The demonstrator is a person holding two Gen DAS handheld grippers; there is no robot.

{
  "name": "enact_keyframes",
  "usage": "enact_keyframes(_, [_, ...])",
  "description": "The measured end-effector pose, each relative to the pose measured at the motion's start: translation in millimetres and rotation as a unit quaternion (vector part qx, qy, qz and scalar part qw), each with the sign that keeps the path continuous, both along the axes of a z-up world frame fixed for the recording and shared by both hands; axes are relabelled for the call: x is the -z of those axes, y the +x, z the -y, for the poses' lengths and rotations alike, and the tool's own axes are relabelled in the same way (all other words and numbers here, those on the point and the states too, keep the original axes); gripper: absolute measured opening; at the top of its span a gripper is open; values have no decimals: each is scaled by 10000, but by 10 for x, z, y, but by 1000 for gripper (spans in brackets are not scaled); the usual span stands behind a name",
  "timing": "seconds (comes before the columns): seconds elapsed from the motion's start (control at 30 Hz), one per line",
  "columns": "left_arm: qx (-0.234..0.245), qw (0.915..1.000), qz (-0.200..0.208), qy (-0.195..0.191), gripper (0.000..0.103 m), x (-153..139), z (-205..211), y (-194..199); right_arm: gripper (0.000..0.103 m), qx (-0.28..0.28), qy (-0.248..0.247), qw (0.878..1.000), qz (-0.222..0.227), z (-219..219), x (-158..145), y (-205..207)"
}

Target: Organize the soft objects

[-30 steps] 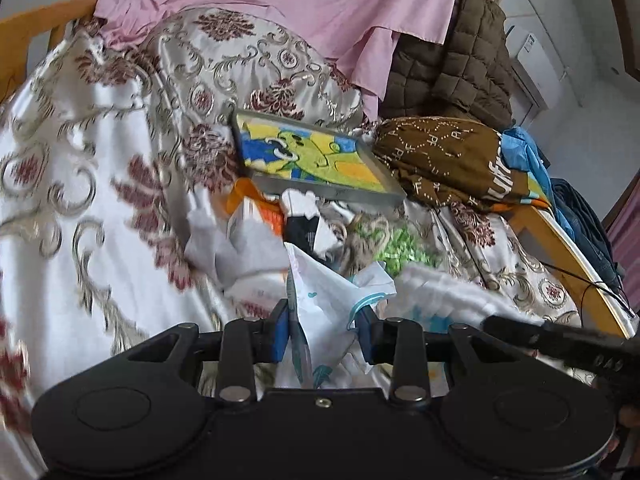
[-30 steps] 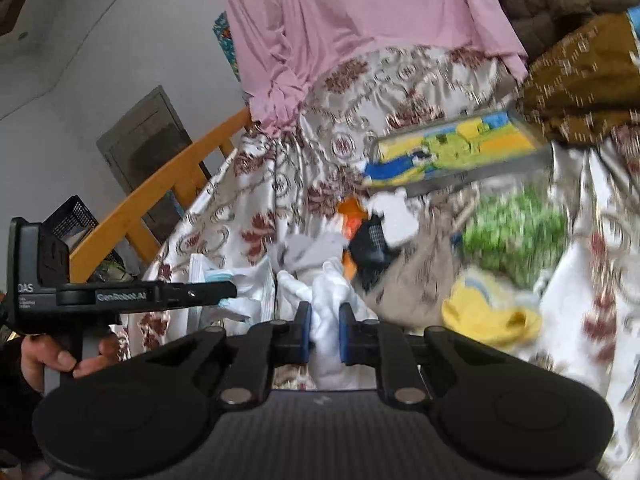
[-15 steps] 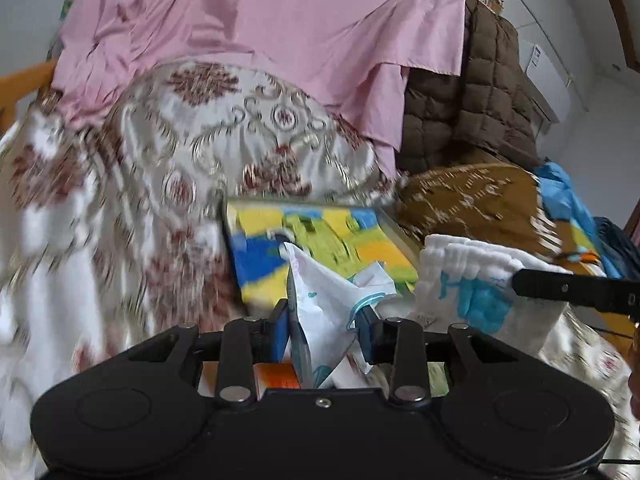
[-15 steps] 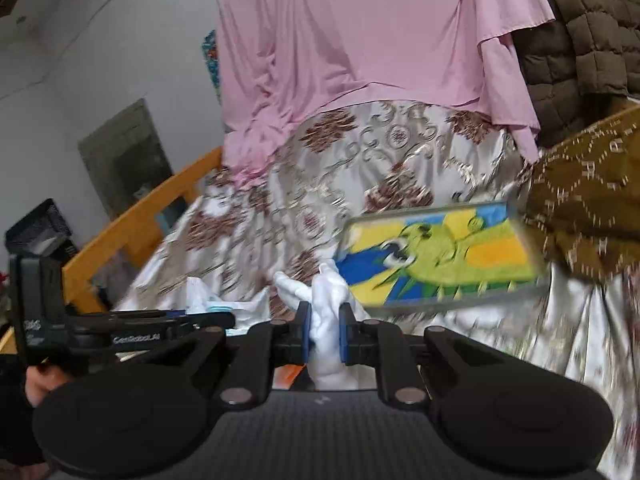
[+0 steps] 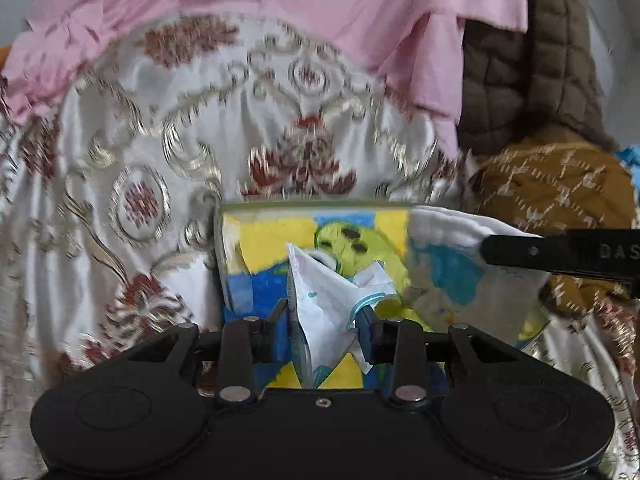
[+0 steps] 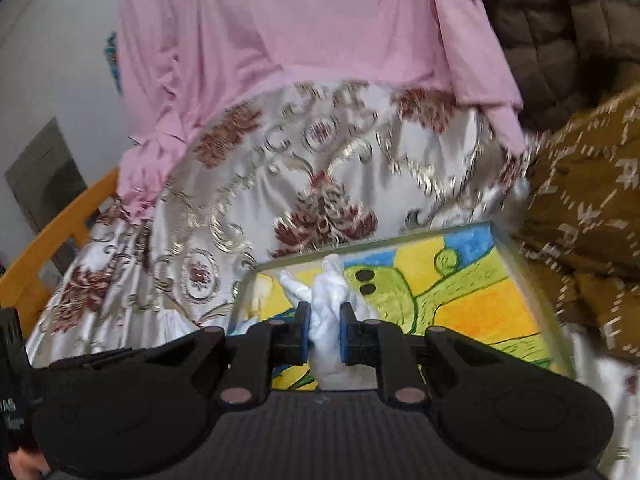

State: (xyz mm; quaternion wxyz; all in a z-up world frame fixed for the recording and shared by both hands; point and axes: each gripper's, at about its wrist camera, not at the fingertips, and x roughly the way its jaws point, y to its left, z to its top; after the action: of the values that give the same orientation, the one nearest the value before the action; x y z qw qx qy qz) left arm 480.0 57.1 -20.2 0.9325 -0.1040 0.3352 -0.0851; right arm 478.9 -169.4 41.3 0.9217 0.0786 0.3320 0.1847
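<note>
My left gripper point(image 5: 324, 312) is shut on a white cloth point(image 5: 328, 292) with small prints and a blue trim. It hangs over a flat box point(image 5: 272, 240) whose face bears a yellow, blue and green cartoon picture. In the right wrist view my right gripper point(image 6: 324, 316) is shut on a bunched white cloth point(image 6: 326, 304) over the same box point(image 6: 480, 300). The right gripper's black finger point(image 5: 560, 252) enters the left wrist view from the right, with a white and blue cloth point(image 5: 440, 268) draped under it. Whether both grippers hold one piece, I cannot tell.
The box lies on a white satin bedcover point(image 5: 140, 140) with red and gold flowers. Behind it hang a pink garment point(image 5: 280, 8) and a brown quilted jacket point(image 5: 540, 80). A mustard patterned cloth point(image 5: 560, 184) lies to the right, and a wooden bed rail point(image 6: 52, 240) stands on the left.
Both grippers have travelled forward across the bed with their cloths, from above a pile of small items to above the picture box. The pile has dropped out of view.
</note>
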Motion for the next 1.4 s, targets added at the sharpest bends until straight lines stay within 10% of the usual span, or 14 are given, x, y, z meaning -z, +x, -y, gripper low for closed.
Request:
enact_keyframes(0.43, [-75,9988,-394,285,44,320,-46,-49,42,-154,465,9948,-889,-362,621,238])
enact_keyframes(0.53, [-199,9987,-265,385,72,221,-41,-188,54,-164,376,9957,-835,-369,565,135])
enact_keyframes(1.13, [-255,9920,1209,261,99,-1048,51,-2014,102,-78,379,9948,943,291,-694,-1656])
enact_keyframes(1.4, [81,9858,1653,280,102,-1224,228,-3245,103,-118,-164,9868,1606,381,-818,-2946])
